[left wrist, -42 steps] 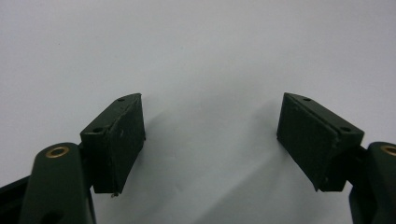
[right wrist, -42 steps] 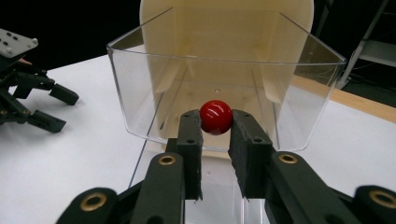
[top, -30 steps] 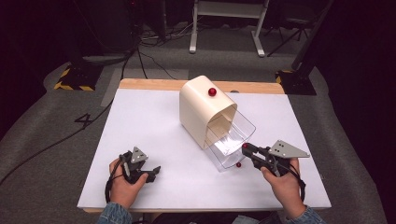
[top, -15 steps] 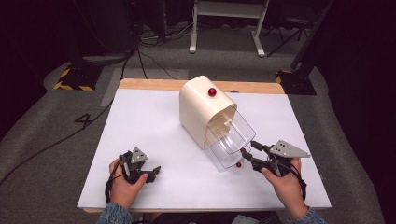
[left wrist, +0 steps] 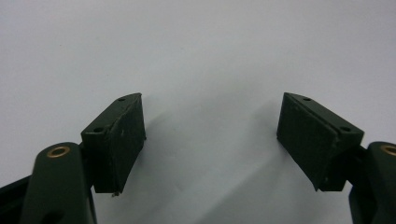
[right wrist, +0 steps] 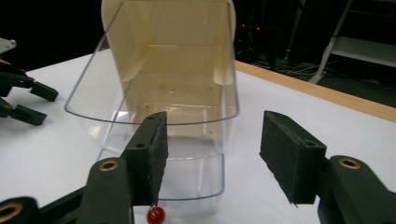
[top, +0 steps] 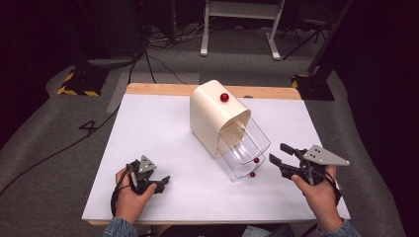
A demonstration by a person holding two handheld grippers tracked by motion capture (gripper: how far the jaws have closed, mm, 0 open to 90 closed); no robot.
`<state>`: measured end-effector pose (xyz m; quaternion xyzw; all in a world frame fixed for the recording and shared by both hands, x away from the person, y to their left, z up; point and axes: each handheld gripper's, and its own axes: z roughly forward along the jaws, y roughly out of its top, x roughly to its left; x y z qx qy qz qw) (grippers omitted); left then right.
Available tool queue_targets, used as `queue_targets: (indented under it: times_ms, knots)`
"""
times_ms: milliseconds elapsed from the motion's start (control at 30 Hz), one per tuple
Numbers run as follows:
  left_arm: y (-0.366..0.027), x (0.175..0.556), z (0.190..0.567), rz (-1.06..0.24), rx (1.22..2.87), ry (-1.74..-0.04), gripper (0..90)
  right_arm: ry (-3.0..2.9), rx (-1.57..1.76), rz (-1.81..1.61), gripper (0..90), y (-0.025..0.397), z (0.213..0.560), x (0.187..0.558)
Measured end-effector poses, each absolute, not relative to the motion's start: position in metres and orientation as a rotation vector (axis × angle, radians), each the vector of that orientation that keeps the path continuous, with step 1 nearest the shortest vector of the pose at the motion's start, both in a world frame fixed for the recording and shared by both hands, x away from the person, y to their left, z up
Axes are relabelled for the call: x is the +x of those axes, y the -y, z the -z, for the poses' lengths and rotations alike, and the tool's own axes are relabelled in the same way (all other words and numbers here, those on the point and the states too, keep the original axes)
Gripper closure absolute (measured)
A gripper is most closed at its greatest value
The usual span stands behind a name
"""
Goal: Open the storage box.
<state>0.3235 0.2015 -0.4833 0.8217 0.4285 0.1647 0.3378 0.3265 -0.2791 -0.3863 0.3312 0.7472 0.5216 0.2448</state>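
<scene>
A cream cabinet with a red knob on top stands mid-table. Two clear drawers stick out of its front: an upper drawer and a lower drawer, each with a small red knob. My right gripper is open, a short way right of the drawer fronts and touching nothing. In the right gripper view its jaws frame the empty upper drawer and lower drawer, with a red knob beside the left jaw. My left gripper rests open at the front left, over bare white tabletop.
The white table top has a wooden strip along its far edge. Beyond it, on the dark floor, are cables and a white metal stand. The left gripper appears far left in the right gripper view.
My right gripper has drawn back to the right, away from the lower drawer's knob. The drawers and the left gripper have stayed where they were.
</scene>
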Motion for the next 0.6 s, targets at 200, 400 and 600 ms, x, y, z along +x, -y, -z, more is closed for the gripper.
queue_targets:
  times_ms: [200,400,600]
  knots:
    - [-0.203,0.320,0.481,-0.438,2.157,-1.122,24.3,-2.042,0.953,-1.345,40.9,0.304,0.385,0.328]
    - [-0.220,0.313,0.477,-0.446,2.164,-1.170,24.1,-2.040,1.006,-1.306,40.1,0.322,0.388,0.327]
    - [-0.230,0.309,0.477,-0.443,2.151,-1.175,22.6,-2.074,1.065,-1.265,35.6,0.346,0.393,0.325]
